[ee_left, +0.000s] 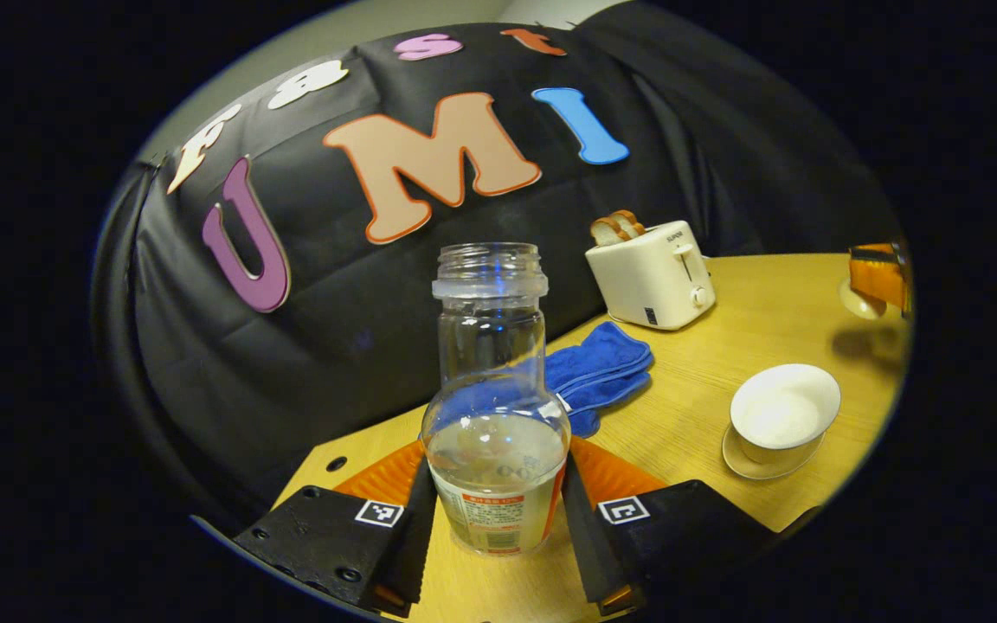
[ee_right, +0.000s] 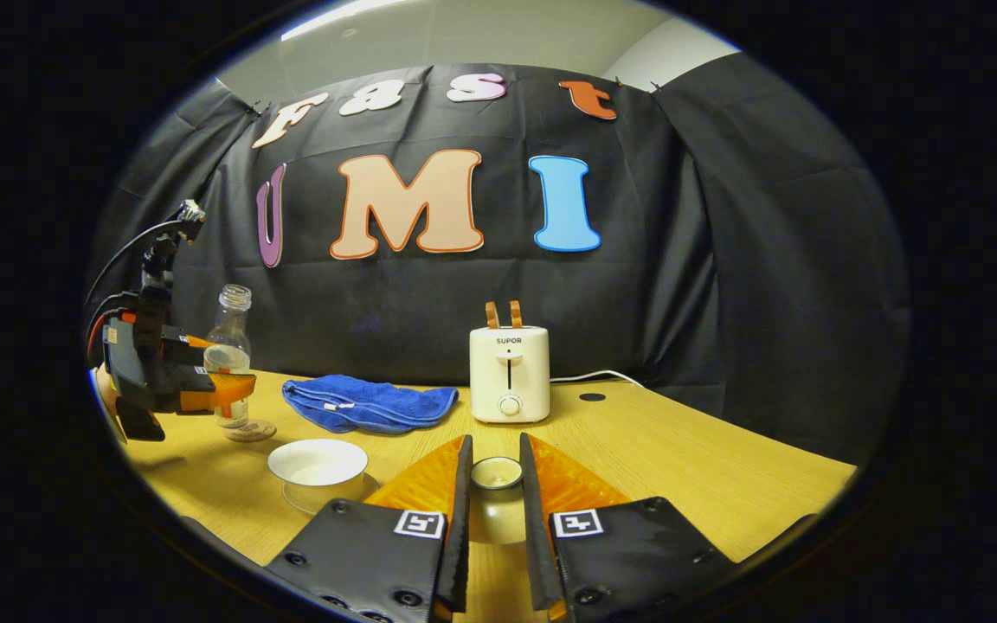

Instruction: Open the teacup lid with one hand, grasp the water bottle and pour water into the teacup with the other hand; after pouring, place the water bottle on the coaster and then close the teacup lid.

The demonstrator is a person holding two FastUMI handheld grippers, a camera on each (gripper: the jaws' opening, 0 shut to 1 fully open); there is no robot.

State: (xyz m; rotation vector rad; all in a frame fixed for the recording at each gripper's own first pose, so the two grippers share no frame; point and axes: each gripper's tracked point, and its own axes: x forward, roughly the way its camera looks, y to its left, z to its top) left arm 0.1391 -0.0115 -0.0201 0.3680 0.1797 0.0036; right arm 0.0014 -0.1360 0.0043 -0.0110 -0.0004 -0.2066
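Up close, the left gripper [ee_left: 493, 510] clamps the water bottle [ee_left: 495, 407] — the right gripper [ee_right: 493, 506] pinches the teacup lid [ee_right: 497, 473].

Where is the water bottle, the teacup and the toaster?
water bottle [ee_left: 494, 415], left gripper view, on its clear rounded belly.
teacup [ee_left: 784, 407], left gripper view, on the white inside of the open cup.
toaster [ee_right: 509, 374], right gripper view, on its front face.
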